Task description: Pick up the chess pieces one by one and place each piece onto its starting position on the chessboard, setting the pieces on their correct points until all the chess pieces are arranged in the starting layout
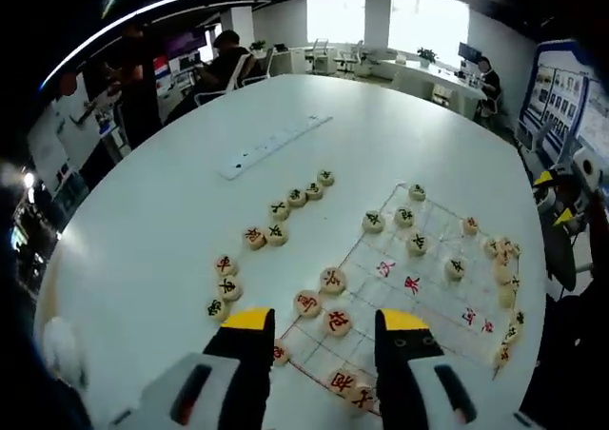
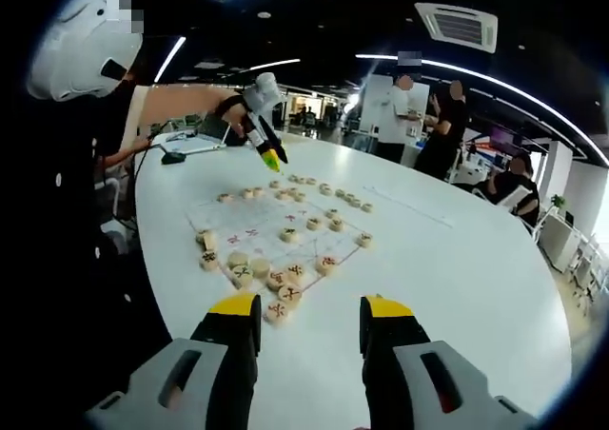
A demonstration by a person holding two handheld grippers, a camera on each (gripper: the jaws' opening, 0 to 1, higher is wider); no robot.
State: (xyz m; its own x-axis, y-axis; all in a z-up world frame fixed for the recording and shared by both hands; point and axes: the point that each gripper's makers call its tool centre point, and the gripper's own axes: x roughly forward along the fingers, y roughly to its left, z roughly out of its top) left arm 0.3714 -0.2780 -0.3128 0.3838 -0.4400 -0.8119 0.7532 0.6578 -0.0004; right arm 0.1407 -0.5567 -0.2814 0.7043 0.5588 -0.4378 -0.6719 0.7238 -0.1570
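Observation:
The chessboard is a thin white sheet with red lines on a white table. Round wooden chess pieces stand on it, several along its right edge. Loose pieces lie left of the board in a row and a small cluster. My left gripper hangs open above the board's near corner, over a red-marked piece. My right gripper is open above bare table, just short of a cluster of pieces at the board. Across the board, a hand holds the left gripper.
A white power strip lies on the table beyond the loose pieces. A person in dark clothes stands at the table's left side. Other people stand behind the table, with desks and chairs further back.

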